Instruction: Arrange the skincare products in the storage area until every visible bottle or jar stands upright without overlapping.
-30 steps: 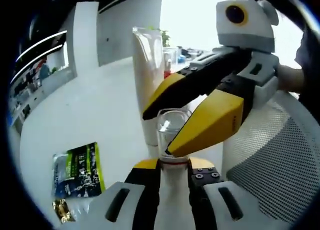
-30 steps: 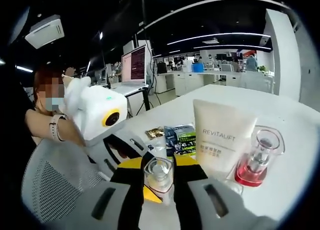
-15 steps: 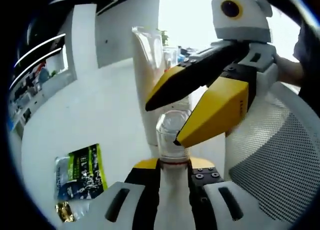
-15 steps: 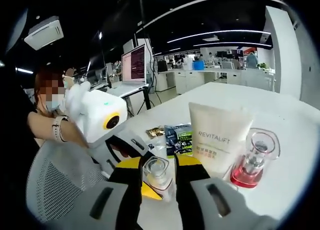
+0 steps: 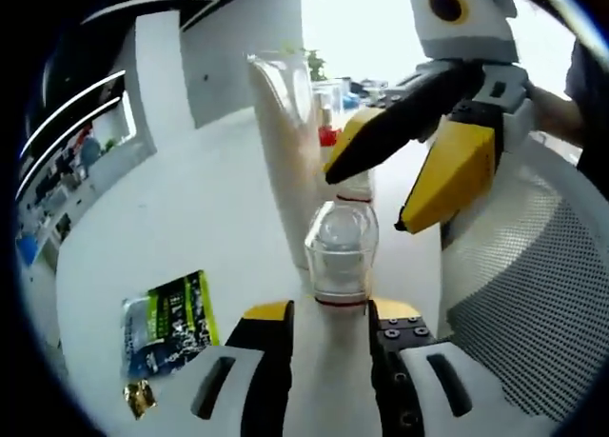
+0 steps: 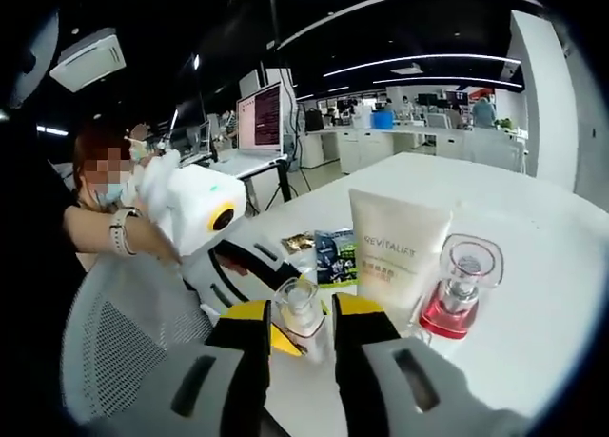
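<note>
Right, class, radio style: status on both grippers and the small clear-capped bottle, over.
Left gripper shut on small clear-capped bottle. Right gripper open, clear of its cap. REVITALIFT tube and red-based bottle upright just behind; no overlap.

Left gripper (image 5: 328, 327) fingers clamp a clear-capped bottle (image 5: 340, 266) beside a white tube (image 5: 288, 151).

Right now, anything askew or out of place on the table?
Nothing spilled or tipped: the white tube, the red bottle and the small clear bottle stand upright. Only oddity: a green sachet lies flat beside them.
</note>
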